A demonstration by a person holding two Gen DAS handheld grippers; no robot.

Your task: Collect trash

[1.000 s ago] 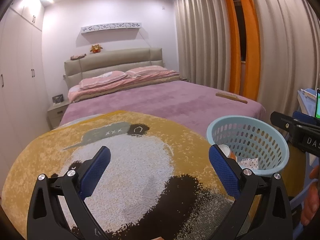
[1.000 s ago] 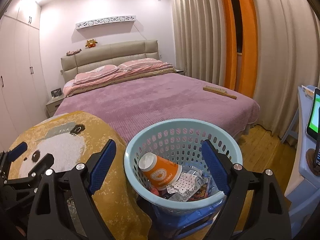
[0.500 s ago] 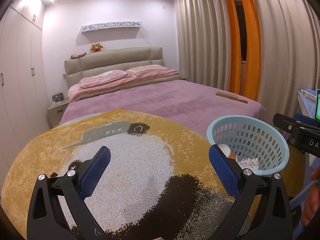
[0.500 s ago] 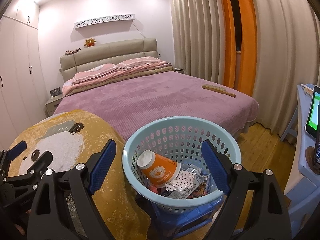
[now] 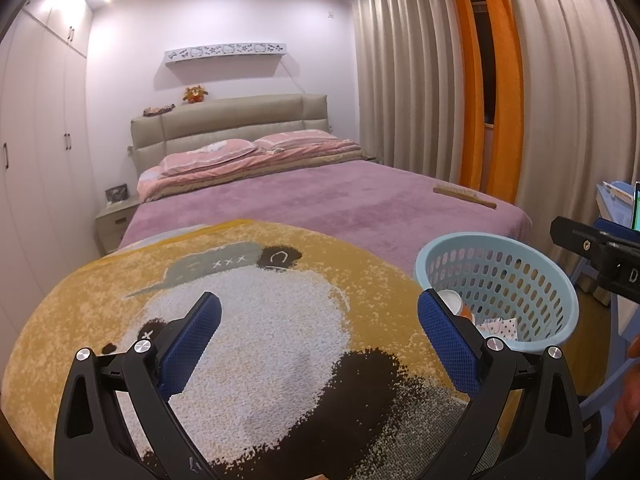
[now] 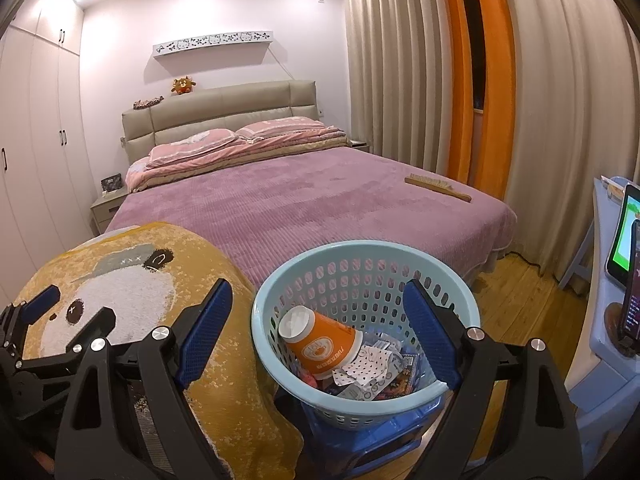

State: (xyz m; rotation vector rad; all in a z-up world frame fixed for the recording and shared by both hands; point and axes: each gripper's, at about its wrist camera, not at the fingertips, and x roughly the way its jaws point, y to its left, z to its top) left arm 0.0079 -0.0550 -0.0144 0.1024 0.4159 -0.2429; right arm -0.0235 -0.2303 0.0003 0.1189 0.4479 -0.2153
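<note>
two grippers hang wide open and empty over this bedroom scene, and almost nothing has changed in the last second: the left gripper still hovers above the round yellow plush rug with a panda face, its blue pads well apart with nothing between them, and the right gripper still frames the pale blue perforated plastic basket, equally spread and holding nothing. the only shift is slight: in the right wrist view the basket sits a touch lower and nearer than it did, and in the left wrist view the right gripper's black body at the right edge has slid a little further out of frame. the trash is already in the basket: an orange paper cup with a white rim lies on its side on top of a dotted white paper scrap and colourful printed wrappers. the basket rests on a blue plastic stool just beside the rug. no loose litter shows on the rug or on the purple bedspread, where only a wooden-handled brush lies near the far corner. this stillness with both claws empty suggests the collecting is finished or nearly so; whether anything remains out of view cannot be told.
</note>
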